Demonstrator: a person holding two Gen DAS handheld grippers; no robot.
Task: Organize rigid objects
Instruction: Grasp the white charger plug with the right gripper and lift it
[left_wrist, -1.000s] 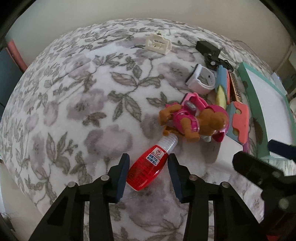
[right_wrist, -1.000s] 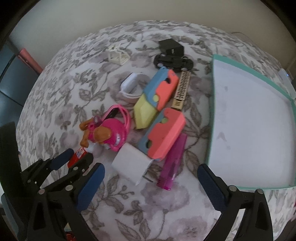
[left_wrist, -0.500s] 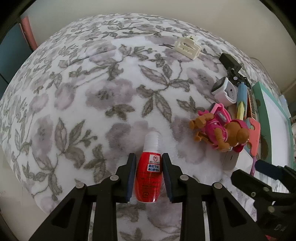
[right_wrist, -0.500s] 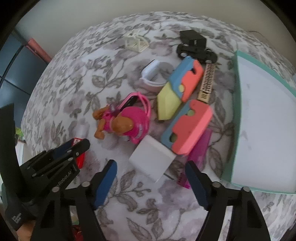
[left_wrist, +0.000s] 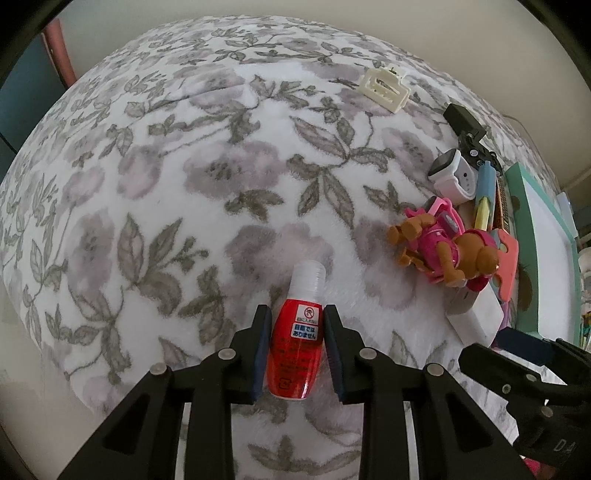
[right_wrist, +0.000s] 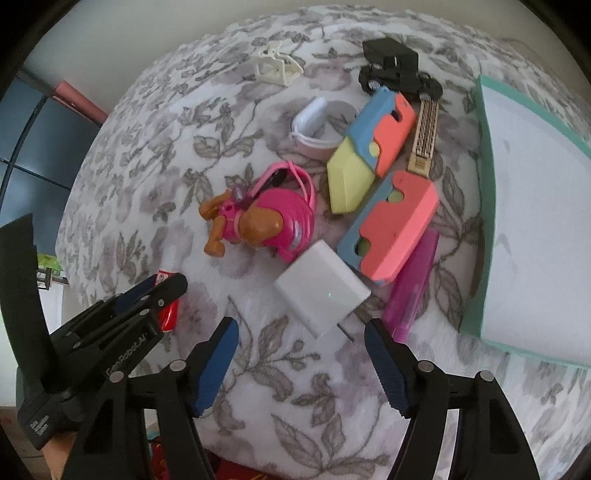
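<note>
red bottle's (left_wrist: 296, 350) base behind pads

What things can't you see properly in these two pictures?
- Red bottle, right wrist view: mostly hidden behind the left claw.
- Same bottle's small label print, left wrist view: too small to read.
- Purple pen-like thing, right wrist view: upper end tucked under the coral and blue block.
- Teal tray, right wrist view: cut off by the picture's right edge.
</note>
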